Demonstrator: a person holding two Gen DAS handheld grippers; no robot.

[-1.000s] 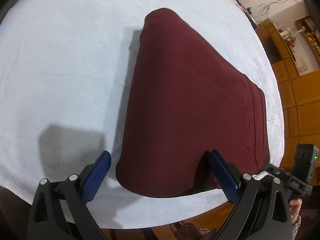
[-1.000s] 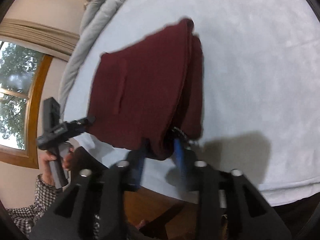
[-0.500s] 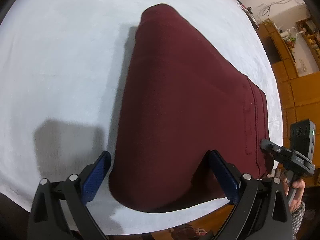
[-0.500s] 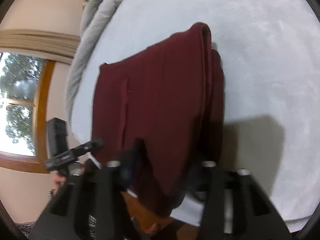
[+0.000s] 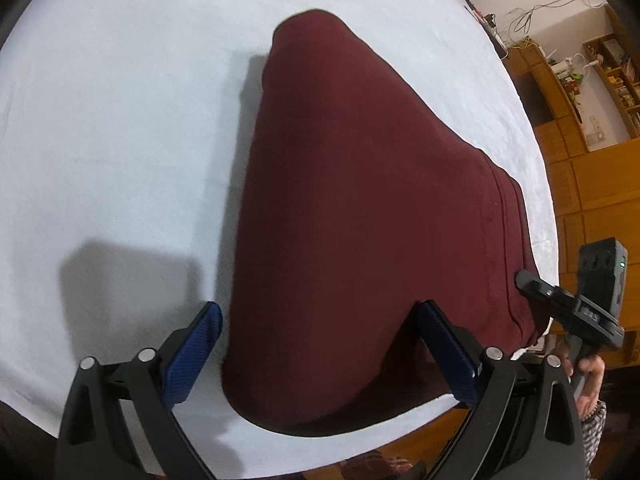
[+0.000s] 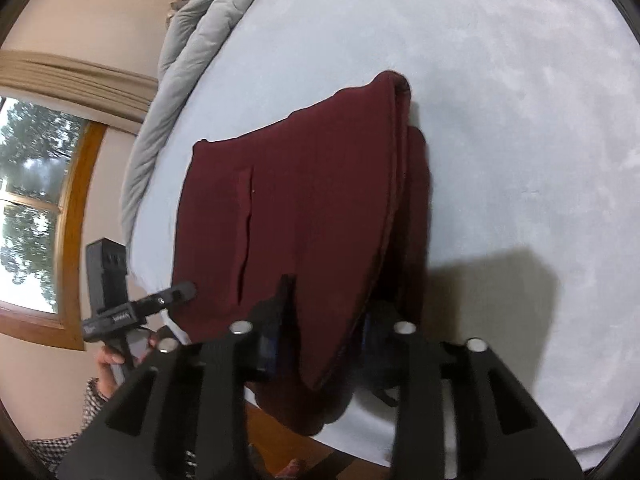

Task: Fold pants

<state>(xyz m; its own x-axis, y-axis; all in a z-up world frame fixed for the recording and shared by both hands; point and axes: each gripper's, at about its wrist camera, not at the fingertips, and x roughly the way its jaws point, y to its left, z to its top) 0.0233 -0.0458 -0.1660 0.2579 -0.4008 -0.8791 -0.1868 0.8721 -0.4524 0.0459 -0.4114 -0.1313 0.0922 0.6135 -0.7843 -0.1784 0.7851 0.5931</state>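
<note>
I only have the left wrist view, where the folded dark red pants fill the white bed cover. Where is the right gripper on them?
Observer: The right gripper straddles the near edge of the folded dark red pants, with fabric between its fingers. Whether it is pinching is hidden.
Operator: Are the layers lined up on that side?
Observer: No, a lower layer sticks out past the top layer's edge.
Operator: Anything beyond the pants?
Observer: A bunched grey quilt lies along the white bed cover's far edge.

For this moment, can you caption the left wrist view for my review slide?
Open left gripper straddles the near edge of folded maroon pants on a white bedsheet; right gripper at the waistband corner.
</note>
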